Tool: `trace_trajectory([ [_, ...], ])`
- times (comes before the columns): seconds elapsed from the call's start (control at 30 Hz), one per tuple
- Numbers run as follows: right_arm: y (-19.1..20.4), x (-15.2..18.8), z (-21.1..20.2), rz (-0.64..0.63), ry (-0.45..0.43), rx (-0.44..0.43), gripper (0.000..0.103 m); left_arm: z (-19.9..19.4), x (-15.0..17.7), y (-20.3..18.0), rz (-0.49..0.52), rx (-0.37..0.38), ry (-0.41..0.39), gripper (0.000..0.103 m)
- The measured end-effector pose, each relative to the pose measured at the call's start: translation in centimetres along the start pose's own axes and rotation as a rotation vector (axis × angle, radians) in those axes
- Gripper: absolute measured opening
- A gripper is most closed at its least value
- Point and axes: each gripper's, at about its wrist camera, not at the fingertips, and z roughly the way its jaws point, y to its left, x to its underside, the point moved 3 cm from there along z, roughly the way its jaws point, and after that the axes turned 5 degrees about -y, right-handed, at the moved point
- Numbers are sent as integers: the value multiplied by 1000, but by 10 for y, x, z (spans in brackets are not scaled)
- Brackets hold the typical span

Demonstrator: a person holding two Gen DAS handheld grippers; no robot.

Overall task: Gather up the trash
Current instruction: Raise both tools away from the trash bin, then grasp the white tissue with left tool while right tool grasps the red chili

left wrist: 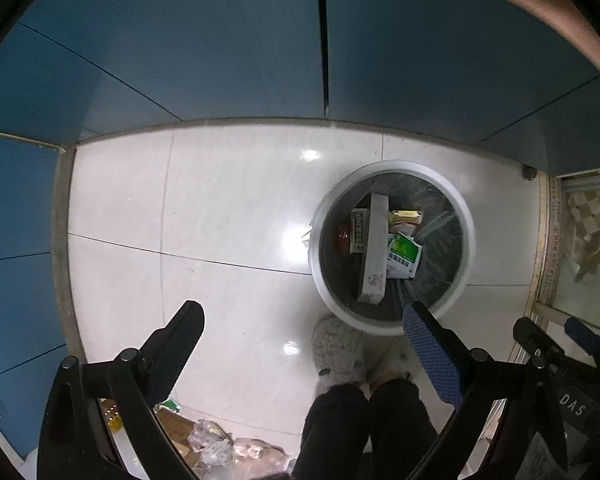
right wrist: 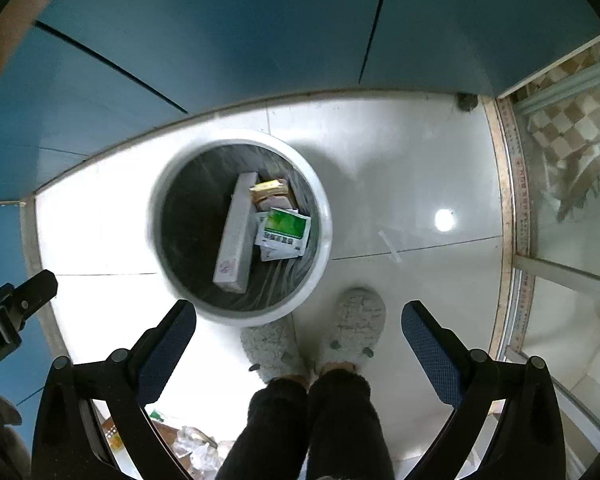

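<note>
A round white trash bin (left wrist: 466, 240) with a dark liner stands on the tiled floor; it also shows in the right wrist view (right wrist: 324, 216). Inside lie a long white box (left wrist: 375, 248) (right wrist: 236, 232), a green and white packet (left wrist: 404, 254) (right wrist: 284, 232), a yellow wrapper (left wrist: 406, 216) (right wrist: 268, 188) and a red item (left wrist: 342, 238). My left gripper (left wrist: 304, 336) is open and empty, high above the floor left of the bin. My right gripper (right wrist: 300, 324) is open and empty above the bin's near edge. More trash (left wrist: 216, 444) (right wrist: 196, 448) lies on the floor at the bottom.
The person's legs and two fluffy grey slippers (right wrist: 356, 324) (left wrist: 338, 352) stand just in front of the bin. Blue cabinet doors (left wrist: 220, 60) line the back and left. A glass door with a threshold strip (right wrist: 508, 220) is at the right. A paper scrap (right wrist: 390, 246) lies on the floor.
</note>
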Motion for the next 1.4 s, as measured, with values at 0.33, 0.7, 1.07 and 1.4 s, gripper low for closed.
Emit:
trace_trajectory([
  [0.33,-3,12,-172,-12,-100,15,103,-133,19,-4,29,44,-62,102],
  [0.7,2,44,-365,-17,-224,-33,103,-280,45,-1,52,106,-173,102],
  [1.07,7,-4,-479,48,-354,-208,103,-400,-25,0,0,30,-443,102],
  [1.4,-40,-218,-505,163,-446,-248,103,-422,-196,-31,-116,-115,-503,102],
])
